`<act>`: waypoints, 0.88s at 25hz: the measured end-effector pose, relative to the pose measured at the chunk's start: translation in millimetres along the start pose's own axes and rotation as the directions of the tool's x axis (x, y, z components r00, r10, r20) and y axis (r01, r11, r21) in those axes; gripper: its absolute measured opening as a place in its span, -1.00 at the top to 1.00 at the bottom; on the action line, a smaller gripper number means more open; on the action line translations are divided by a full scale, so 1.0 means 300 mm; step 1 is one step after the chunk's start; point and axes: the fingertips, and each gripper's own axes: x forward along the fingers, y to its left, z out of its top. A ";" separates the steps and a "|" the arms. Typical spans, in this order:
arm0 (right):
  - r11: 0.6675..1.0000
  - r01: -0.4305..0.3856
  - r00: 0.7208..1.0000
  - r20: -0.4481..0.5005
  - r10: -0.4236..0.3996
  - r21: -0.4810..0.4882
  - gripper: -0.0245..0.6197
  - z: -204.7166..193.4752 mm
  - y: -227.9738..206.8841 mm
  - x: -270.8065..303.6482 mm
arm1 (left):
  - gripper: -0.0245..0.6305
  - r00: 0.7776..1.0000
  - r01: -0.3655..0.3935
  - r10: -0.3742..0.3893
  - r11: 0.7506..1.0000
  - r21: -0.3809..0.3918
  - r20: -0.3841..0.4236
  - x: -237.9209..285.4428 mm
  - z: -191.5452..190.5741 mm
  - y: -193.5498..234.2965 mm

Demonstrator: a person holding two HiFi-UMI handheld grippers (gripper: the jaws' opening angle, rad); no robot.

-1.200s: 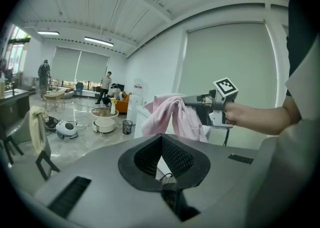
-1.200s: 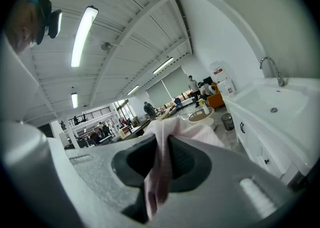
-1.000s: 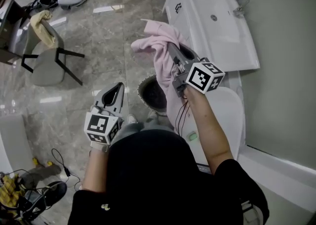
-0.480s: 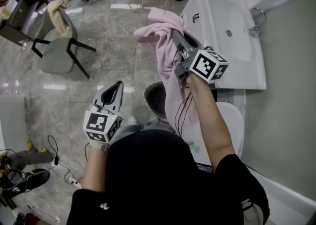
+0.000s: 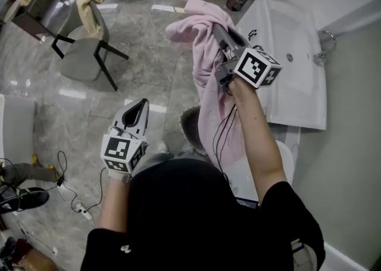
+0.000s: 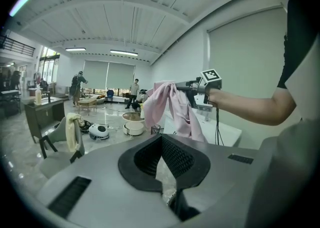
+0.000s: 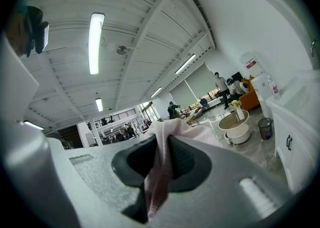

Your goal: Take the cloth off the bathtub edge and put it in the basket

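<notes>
At the left of the head view, a grey chair [image 5: 83, 61] with a yellowish towel [image 5: 90, 11] on its back stands on the marble floor [image 5: 149, 49]. The left hand-held gripper [image 5: 141, 106] is closed and holds nothing between its jaws. Just to its right, a dark round basket [image 5: 187, 125] stands on the floor. The pink cloth [image 5: 205, 73] hangs in the air, and its lower part covers the right side of the basket. The right hand-held gripper [image 5: 219, 30] is closed on the top of the cloth. At the far right is the white counter [image 5: 297, 79] with a sink.
</notes>
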 end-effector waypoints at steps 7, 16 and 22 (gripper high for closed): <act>0.999 -0.046 0.999 0.020 0.046 -0.014 0.77 0.071 0.024 0.091 | 0.91 0.999 -0.038 0.038 0.999 -0.012 -0.006 -0.009 -0.003 0.022; 0.998 -0.059 0.998 0.027 0.059 -0.018 0.76 0.077 0.039 0.093 | 0.91 0.999 -0.050 0.050 0.999 -0.014 -0.010 -0.024 -0.016 0.021; 0.999 -0.043 0.999 0.012 0.043 -0.004 0.76 0.035 0.025 0.050 | 0.91 0.999 -0.032 0.032 0.999 -0.012 -0.014 -0.024 -0.027 -0.005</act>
